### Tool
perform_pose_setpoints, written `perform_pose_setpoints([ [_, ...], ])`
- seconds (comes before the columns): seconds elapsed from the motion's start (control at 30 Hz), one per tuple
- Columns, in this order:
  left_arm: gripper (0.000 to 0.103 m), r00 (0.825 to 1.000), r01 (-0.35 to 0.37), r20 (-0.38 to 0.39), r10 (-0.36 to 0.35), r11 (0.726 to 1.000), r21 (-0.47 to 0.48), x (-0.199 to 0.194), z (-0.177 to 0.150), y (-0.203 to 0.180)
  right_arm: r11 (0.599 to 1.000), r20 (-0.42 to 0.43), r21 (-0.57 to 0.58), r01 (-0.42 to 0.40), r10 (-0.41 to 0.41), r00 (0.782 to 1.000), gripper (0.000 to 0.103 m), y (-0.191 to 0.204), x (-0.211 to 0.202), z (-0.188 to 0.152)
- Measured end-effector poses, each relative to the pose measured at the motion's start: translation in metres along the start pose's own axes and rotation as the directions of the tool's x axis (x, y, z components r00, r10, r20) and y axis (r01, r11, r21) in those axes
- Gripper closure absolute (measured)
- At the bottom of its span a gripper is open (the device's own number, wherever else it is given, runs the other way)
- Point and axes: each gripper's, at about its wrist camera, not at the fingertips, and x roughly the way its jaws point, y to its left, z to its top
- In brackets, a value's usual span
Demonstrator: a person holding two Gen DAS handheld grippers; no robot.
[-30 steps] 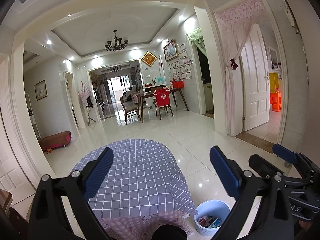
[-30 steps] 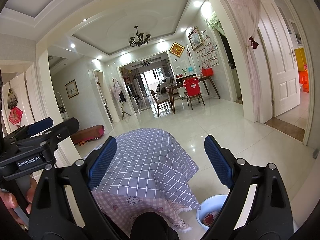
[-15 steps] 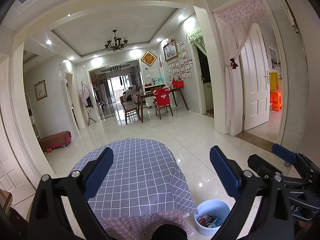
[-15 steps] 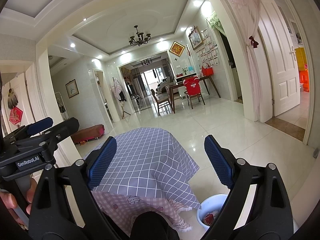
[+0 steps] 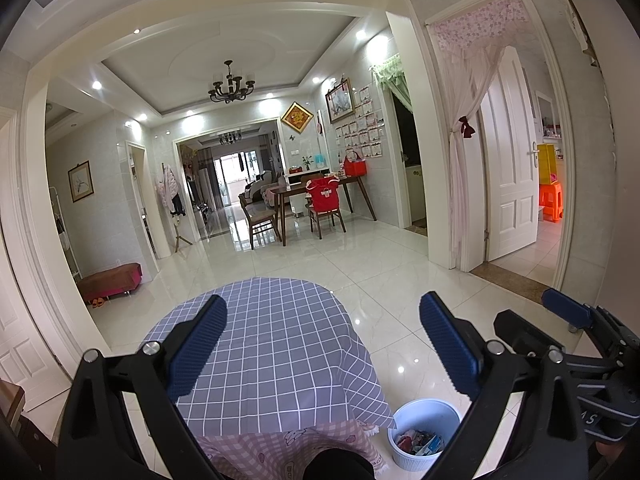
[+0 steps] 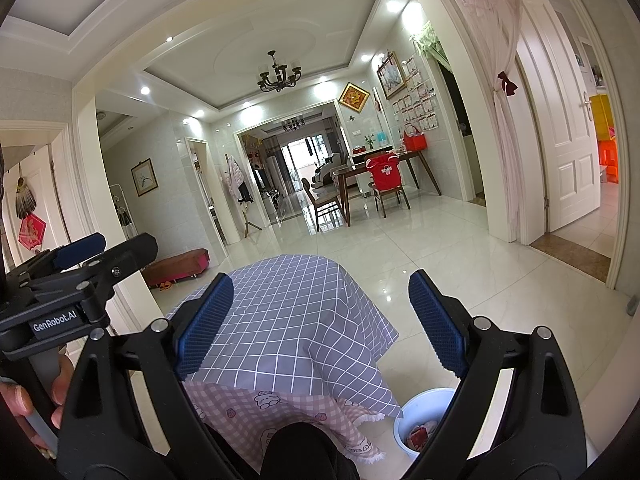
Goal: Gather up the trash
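Note:
A small white bin (image 5: 424, 432) holding several scraps of coloured trash stands on the floor by the table's right corner; its rim also shows in the right wrist view (image 6: 424, 412). My left gripper (image 5: 320, 344) hangs open above the table (image 5: 276, 352), which is covered in a grey checked cloth, with nothing between its blue pads. My right gripper (image 6: 320, 320) is open too, empty, over the same table (image 6: 288, 320). Each gripper is seen at the edge of the other's view. No trash shows on the tabletop.
A pink patterned cloth (image 6: 280, 404) hangs under the grey one. Glossy white floor tiles (image 5: 380, 264) stretch to a dining table with chairs (image 5: 316, 200). An open white door (image 5: 512, 160) stands at the right, a low red bench (image 5: 110, 280) at the left.

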Motion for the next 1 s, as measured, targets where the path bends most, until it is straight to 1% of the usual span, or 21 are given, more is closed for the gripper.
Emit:
perform_pose_setpoints([
  [0.57,0.008,1.000,0.007,0.000,-0.007,1.000,0.011,0.0030,-0.0079,-0.0077,1.000,-0.002,0.000,0.000,0.000,1.000,0.015,0.0011,-0.0003,0.0019],
  [1.0,0.008,1.000,0.008,-0.001,-0.008,1.000,0.013,0.0031,-0.0065,-0.0097,1.000,-0.004,0.001,0.001,-0.001,1.000,0.015,0.0032,0.0002,0.0016],
])
